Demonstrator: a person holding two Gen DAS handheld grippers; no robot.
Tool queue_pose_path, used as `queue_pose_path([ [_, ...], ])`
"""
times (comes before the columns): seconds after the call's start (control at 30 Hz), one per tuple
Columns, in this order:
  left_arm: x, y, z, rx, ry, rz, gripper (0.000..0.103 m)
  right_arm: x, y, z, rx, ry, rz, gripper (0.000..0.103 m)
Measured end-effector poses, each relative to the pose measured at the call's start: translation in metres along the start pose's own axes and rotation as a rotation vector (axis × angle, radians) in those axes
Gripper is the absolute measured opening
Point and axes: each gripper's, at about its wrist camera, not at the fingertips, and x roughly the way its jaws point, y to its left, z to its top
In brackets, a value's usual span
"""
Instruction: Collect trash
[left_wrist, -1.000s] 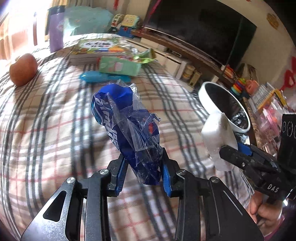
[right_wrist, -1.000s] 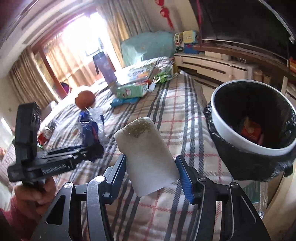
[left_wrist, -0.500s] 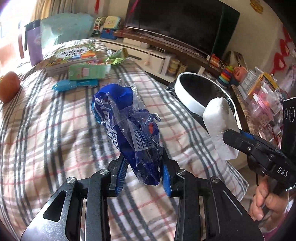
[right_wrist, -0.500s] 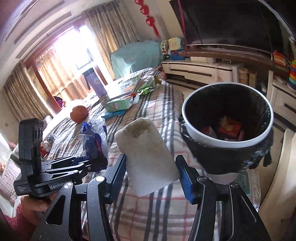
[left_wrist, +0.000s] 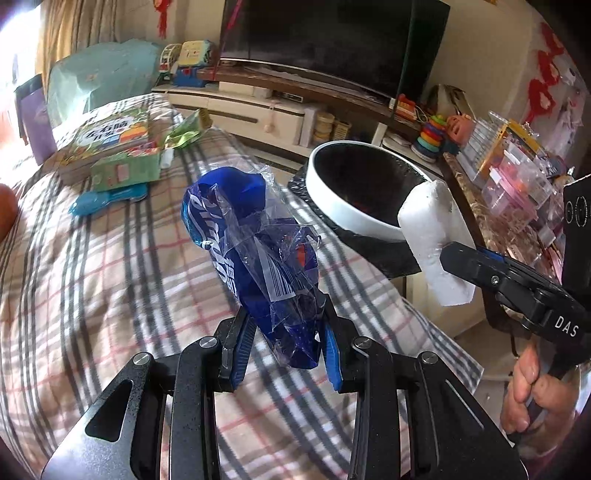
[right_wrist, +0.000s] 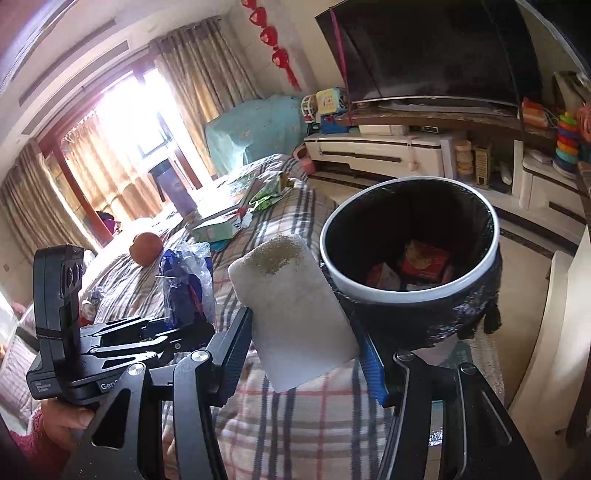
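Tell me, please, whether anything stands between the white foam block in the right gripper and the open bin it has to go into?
Nothing visible does. The foam block, clamped in the right gripper, sits just short of the bin, whose mouth is open, with only some trash at the bottom. The left gripper with its blue wrapper is off to the side.

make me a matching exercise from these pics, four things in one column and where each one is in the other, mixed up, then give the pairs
Things
1. blue plastic wrapper
2. white foam block
3. red packet
4. orange round fruit

Places
A. lying on the plaid cloth, far from both grippers
B. clamped in the right gripper
C. at the bottom of the trash bin
D. clamped in the left gripper

Pairs: 1-D, 2-B, 3-C, 4-A
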Motion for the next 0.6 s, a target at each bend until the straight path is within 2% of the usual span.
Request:
queue_pose_path([
  [0.6,0.013,-0.035,0.021,0.071,0.006,-0.032,0.031,-0.022,-0.028,0.008,0.050,-0.045,-0.052,0.055],
])
